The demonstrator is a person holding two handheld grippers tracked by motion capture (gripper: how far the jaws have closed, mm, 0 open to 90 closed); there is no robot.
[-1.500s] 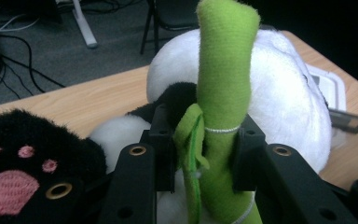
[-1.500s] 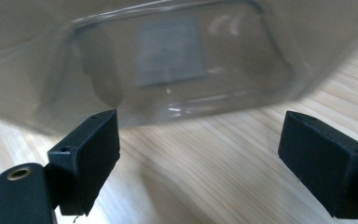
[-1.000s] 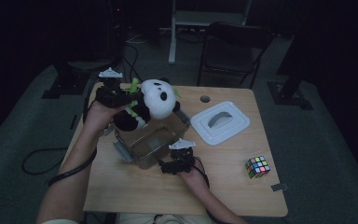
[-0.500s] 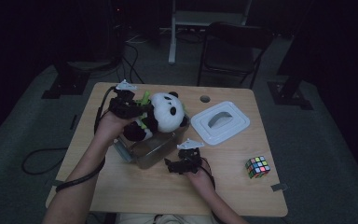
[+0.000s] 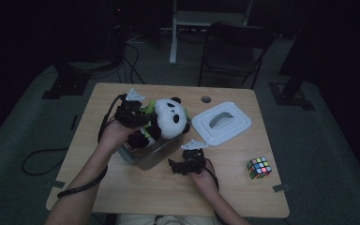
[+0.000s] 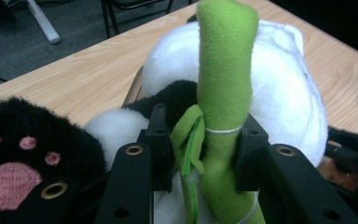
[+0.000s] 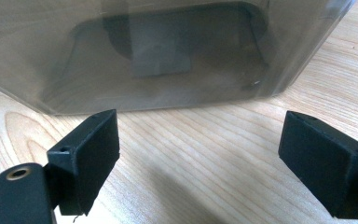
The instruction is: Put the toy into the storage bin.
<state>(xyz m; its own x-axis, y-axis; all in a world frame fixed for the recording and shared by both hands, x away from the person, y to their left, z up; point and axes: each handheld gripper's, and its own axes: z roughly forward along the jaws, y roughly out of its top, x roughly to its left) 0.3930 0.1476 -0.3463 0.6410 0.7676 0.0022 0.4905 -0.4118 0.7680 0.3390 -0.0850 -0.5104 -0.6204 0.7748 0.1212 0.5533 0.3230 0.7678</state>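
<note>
No text, label, brand, number or sign can be read on anything in these pictures.

A dim lab or studio is suggested: a wooden table (image 5: 122,187) is set on grey carpet, ringed by dark stand bases (image 5: 65,84) and floor cables (image 5: 35,161), a folding chair (image 5: 232,51) behind.

box mouth blocked by panda plush (image 5: 168,119) over clear box (image 5: 152,152) | right gripper (image 5: 180,165) faces box wall, bare desk (image 5: 145,192) strip between | white lid (image 5: 221,123) just right of box | cube (image 5: 258,167) well apart | near desk edge free
</note>
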